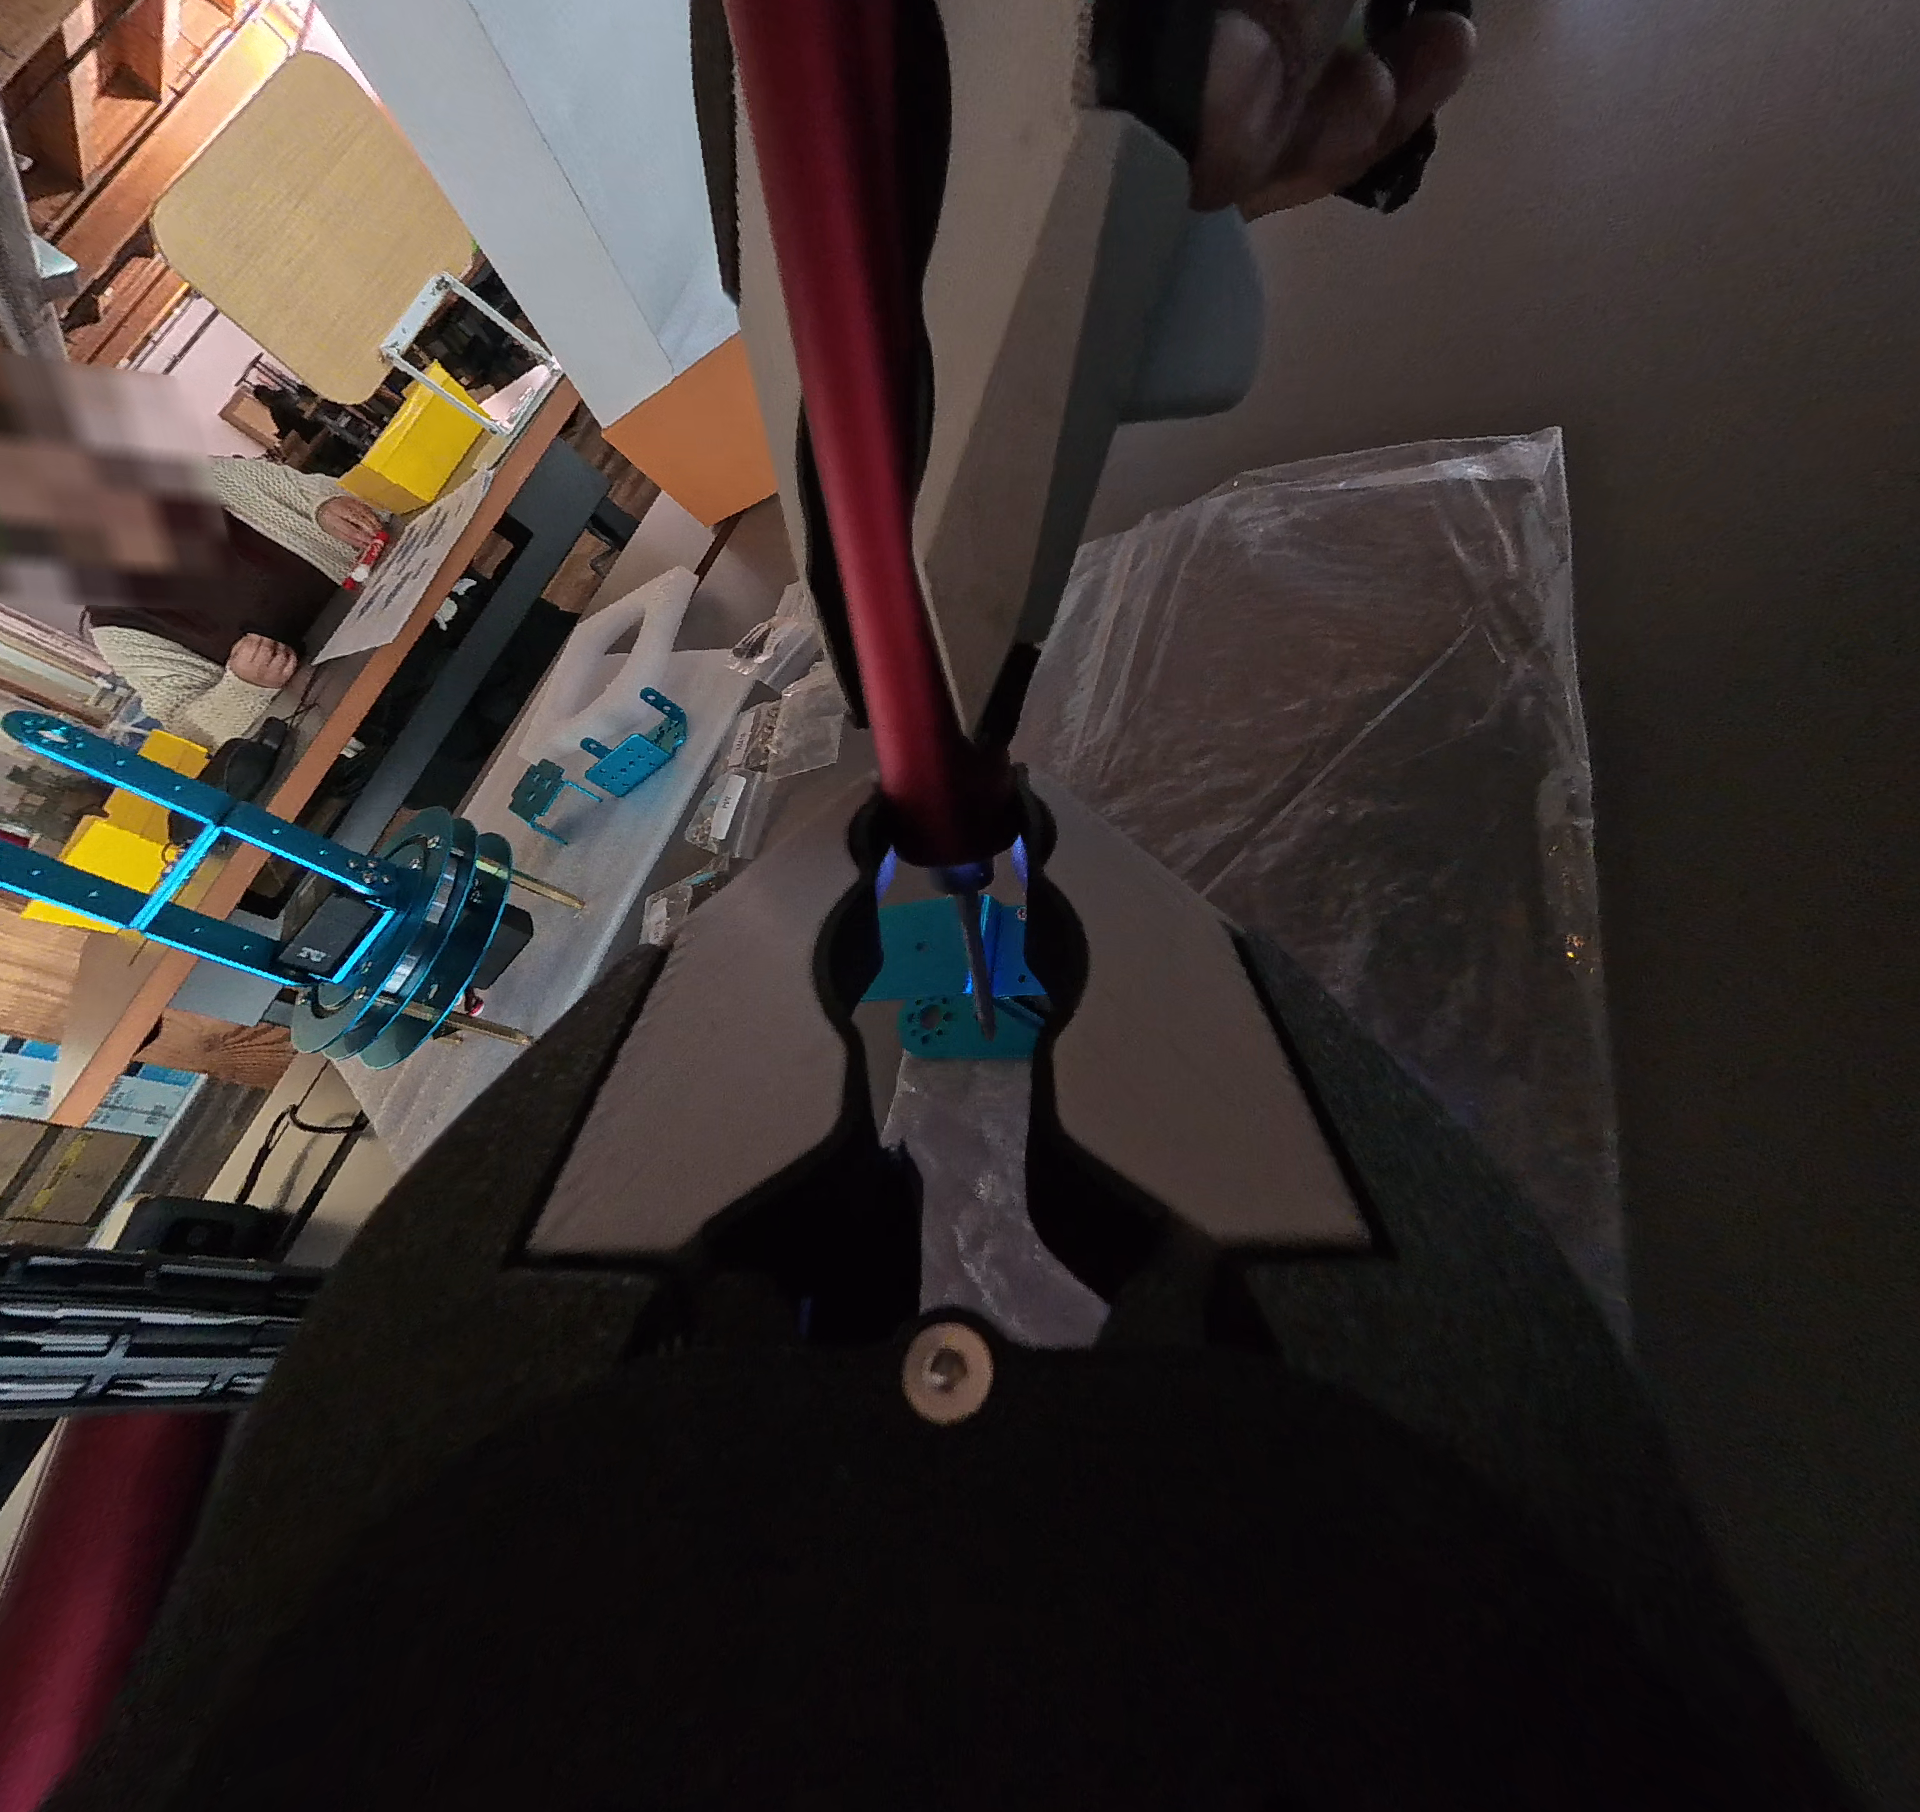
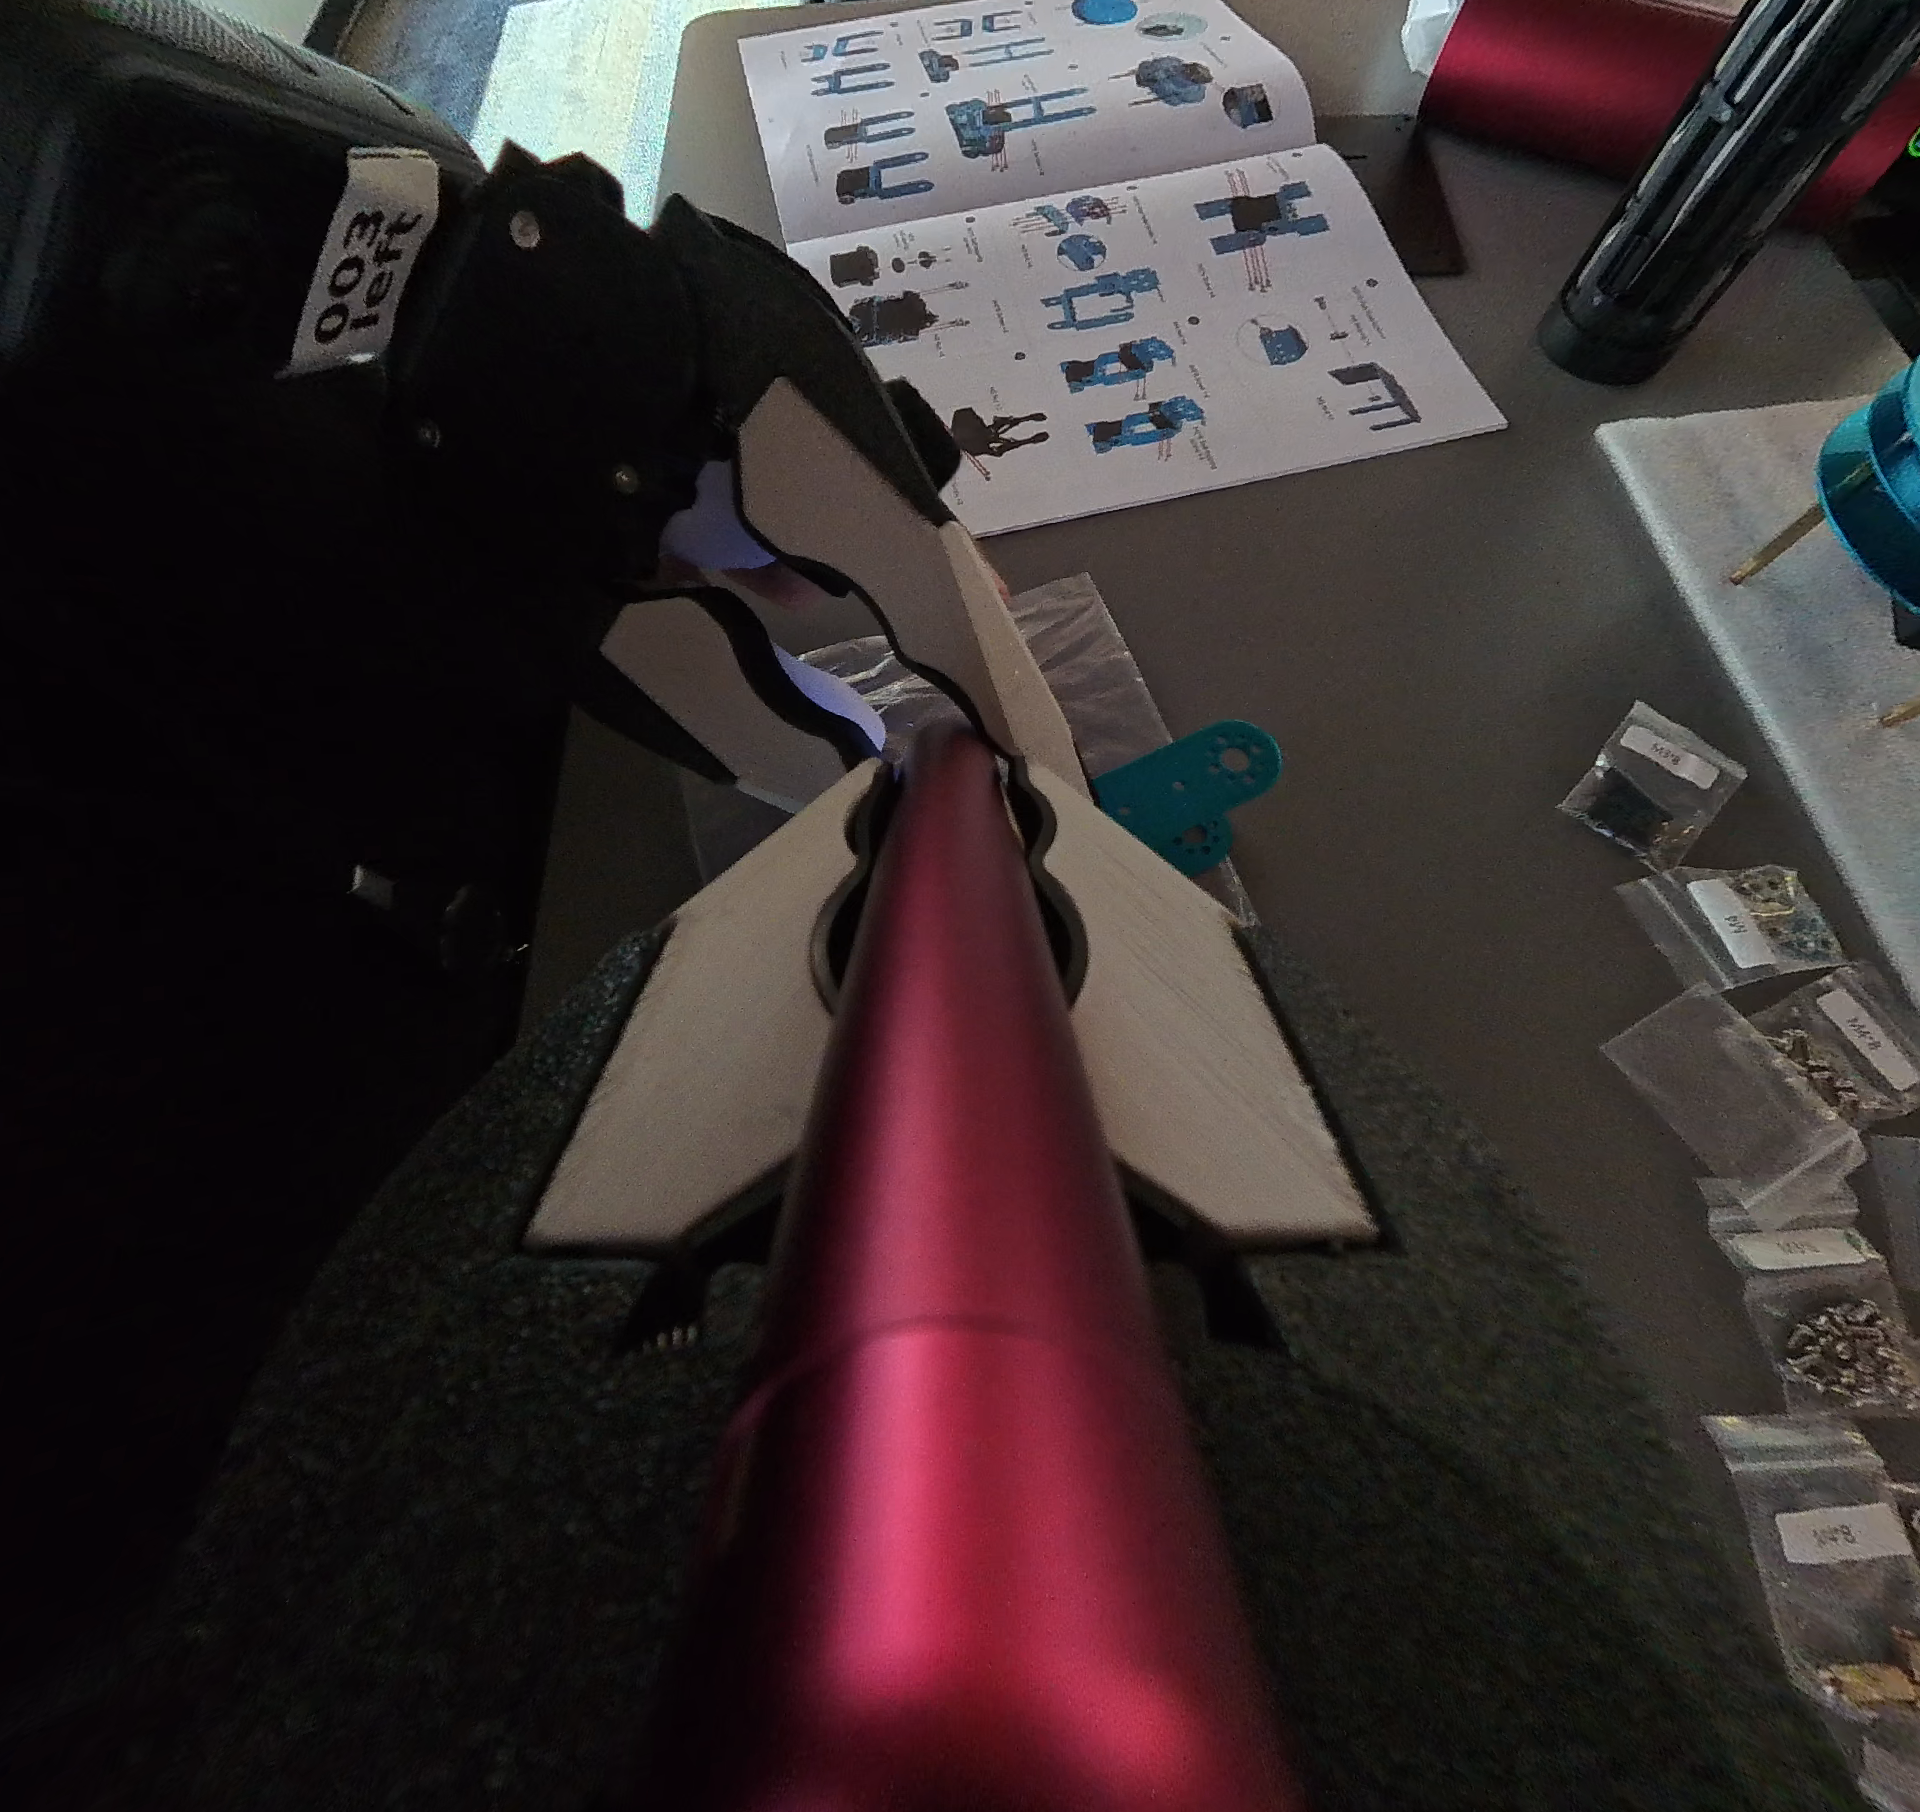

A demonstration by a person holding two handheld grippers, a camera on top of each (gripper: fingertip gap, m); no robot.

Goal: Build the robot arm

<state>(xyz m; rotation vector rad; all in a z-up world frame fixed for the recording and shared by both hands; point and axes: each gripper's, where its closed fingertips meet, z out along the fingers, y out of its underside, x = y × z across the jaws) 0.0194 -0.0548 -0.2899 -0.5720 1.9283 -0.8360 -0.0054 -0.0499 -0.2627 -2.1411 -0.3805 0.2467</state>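
The grey table [image 2: 1455, 619] fills both views. On it, at 12 o'clock in the right wrist view, an open instruction booklet [image 2: 1091, 256] lies flat. A crumpled clear plastic bag [image 1: 1351, 723] spreads toward 2 o'clock in the left wrist view. A white foam sheet [image 2: 1714, 567] runs along the table's 3 o'clock edge in the right wrist view. The left gripper [image 1: 951, 827] reaches in from 10 o'clock in that view, with its pale fingers angled down at the table. Its jaws are drawn close, with only a narrow wavy slit between them, and I cannot tell whether they pinch anything. The right gripper [image 2: 951, 775] is clamped snugly round the red screwdriver [image 2: 935, 1139]. The handle runs from 6 o'clock up through the jaws to the fingertips, which meet the left gripper's tips. In the left wrist view the screwdriver comes down from 12 o'clock, and its thin bit [image 1: 977, 962] touches the teal bracket [image 2: 1195, 796]. The bracket lies on a plastic sheet just beyond both sets of fingertips and pokes out toward 2 o'clock of them in the right wrist view. A blue assembly of round plates and long arms [image 1: 405, 941] stands at 9 o'clock in the left wrist view. Smaller blue brackets [image 1: 613, 765] lie above it on the foam. Small zip bags of hardware [image 2: 1652, 786] are scattered from 3 to 5 o'clock in the right wrist view.
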